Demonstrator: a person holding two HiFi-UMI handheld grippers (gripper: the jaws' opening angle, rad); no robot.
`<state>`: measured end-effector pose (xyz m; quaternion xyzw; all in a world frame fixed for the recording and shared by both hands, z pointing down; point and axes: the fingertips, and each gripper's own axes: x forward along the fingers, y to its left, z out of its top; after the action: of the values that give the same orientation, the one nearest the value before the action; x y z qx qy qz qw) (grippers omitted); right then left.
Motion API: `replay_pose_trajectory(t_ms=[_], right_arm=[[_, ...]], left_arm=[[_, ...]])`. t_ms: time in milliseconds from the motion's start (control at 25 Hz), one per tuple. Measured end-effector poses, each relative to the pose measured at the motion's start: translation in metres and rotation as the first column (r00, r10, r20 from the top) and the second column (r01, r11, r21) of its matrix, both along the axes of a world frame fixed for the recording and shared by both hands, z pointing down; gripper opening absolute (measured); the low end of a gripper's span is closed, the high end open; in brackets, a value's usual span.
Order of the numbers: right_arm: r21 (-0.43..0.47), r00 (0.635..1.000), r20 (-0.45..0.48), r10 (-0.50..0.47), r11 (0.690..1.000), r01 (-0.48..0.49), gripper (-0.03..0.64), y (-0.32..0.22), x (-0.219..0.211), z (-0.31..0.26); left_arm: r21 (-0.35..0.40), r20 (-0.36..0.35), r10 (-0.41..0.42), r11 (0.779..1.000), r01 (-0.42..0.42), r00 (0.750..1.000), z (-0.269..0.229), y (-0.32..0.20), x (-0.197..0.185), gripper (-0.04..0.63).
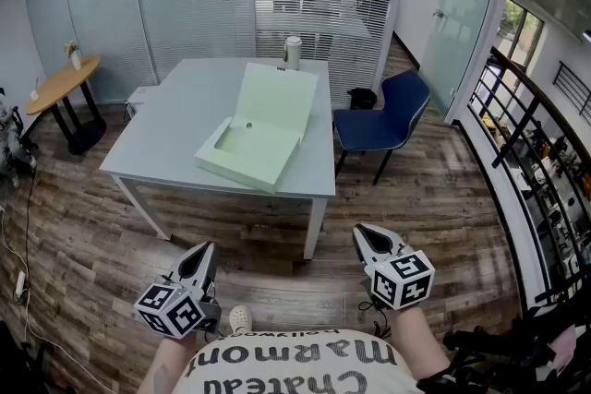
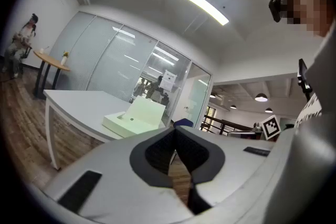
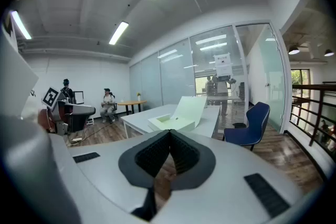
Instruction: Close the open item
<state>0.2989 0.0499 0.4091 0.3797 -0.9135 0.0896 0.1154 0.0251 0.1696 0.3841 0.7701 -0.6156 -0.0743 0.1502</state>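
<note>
A pale green box file [image 1: 254,136] lies open on the grey table [image 1: 175,120], its lid [image 1: 277,97] raised and leaning back toward the far edge. The same open box file [image 2: 129,119] shows far off in the left gripper view, and the box file [image 3: 178,115] is just as distant in the right gripper view. My left gripper [image 1: 204,254] hangs low over the wooden floor, well short of the table, jaws shut and empty. Level with it, my right gripper [image 1: 366,235] is also shut on nothing.
A blue chair [image 1: 386,113] stands at the table's right side. A white cup [image 1: 293,52] sits at the far table edge. A round wooden side table [image 1: 61,81] is at the far left, glass walls are behind, and a railing [image 1: 517,120] runs along the right.
</note>
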Motion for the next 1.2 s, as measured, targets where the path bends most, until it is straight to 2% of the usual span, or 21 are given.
replay_pose_trajectory(t_ms=[440, 640, 760, 920, 1200], right_arm=[[-0.025, 1.000, -0.020, 0.003, 1.000, -0.004, 0.002, -0.013, -0.026, 0.006], [-0.094, 0.999, -0.021, 0.042, 0.995, -0.044, 0.002, -0.035, -0.043, 0.022], [-0.140, 0.997, -0.007, 0.073, 0.987, -0.074, 0.002, -0.056, -0.064, 0.028], [-0.132, 0.993, 0.006, 0.114, 0.985, -0.112, 0.002, -0.089, -0.105, 0.021], [-0.156, 0.983, 0.031, 0.180, 0.972, -0.173, 0.002, -0.129, -0.173, 0.030]], left_arm=[[-0.001, -0.006, -0.004, 1.000, 0.004, 1.000, 0.000, -0.015, -0.027, -0.006], [-0.022, -0.025, 0.007, 1.000, -0.008, 1.000, 0.012, -0.035, -0.052, -0.006], [-0.039, -0.023, 0.024, 0.999, -0.025, 0.999, 0.017, -0.056, -0.077, -0.006], [-0.022, 0.005, 0.053, 0.998, -0.053, 0.999, 0.006, -0.090, -0.124, -0.006], [-0.017, 0.079, 0.165, 0.986, -0.164, 0.983, 0.002, -0.147, -0.190, -0.006]])
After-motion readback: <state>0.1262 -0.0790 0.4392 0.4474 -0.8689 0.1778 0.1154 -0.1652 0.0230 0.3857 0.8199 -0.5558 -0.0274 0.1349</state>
